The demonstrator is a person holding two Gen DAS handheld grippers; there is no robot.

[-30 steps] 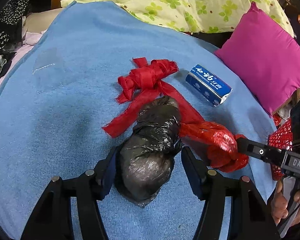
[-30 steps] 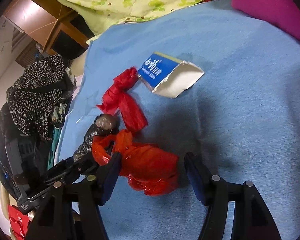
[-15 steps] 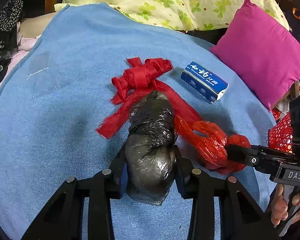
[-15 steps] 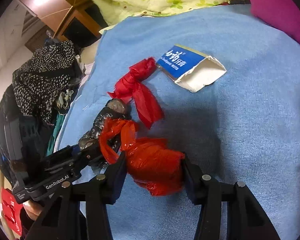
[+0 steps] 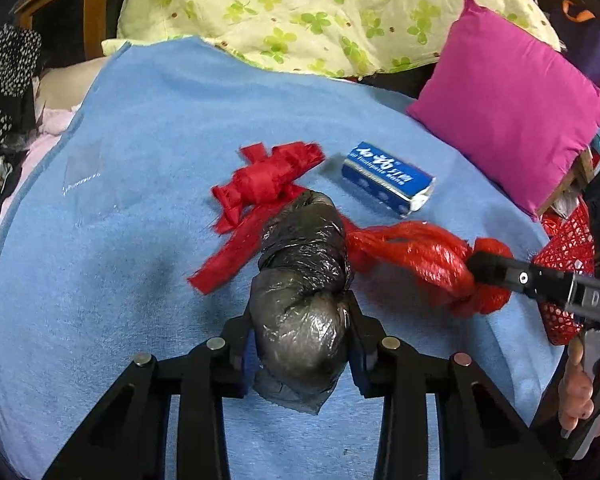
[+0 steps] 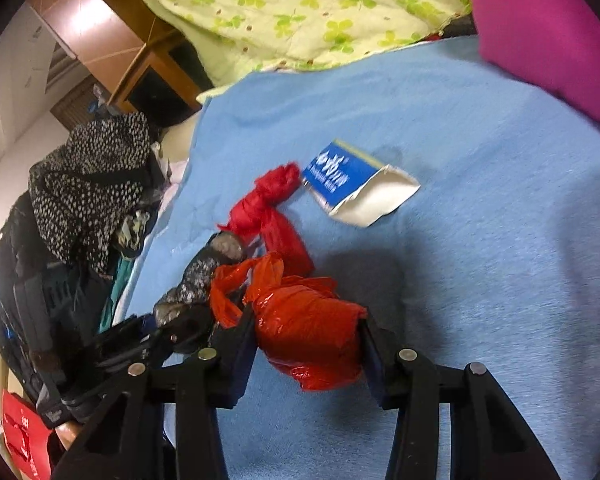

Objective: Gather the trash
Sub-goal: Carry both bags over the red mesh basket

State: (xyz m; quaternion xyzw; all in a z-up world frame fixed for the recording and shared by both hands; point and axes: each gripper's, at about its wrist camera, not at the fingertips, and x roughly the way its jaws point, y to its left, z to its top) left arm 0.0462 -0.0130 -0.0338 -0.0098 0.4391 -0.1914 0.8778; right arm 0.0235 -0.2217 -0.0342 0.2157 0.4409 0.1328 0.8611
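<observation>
My left gripper [image 5: 300,340] is shut on a crumpled black plastic bag [image 5: 304,292] and holds it a little above the blue blanket [image 5: 120,260]. My right gripper [image 6: 308,344] is shut on a bunched red plastic bag [image 6: 304,324]; it also shows in the left wrist view [image 5: 424,256]. A knotted red mesh strip [image 5: 264,188] lies on the blanket just beyond the black bag. A blue toothpaste box [image 5: 388,178] with an open end lies to its right, also in the right wrist view [image 6: 356,192].
A magenta cushion [image 5: 512,124] sits at the right, a green-flowered quilt [image 5: 320,12] at the back. A red mesh basket [image 5: 568,272] is at the right edge. Dark spotted clothes [image 6: 84,180] are piled left of the blanket. A clear film scrap [image 5: 84,172] lies on the blanket.
Both grippers closed, the left on the black bag and the right on the red bag, then lifted them slightly off the blanket. The red bag is stretched out.
</observation>
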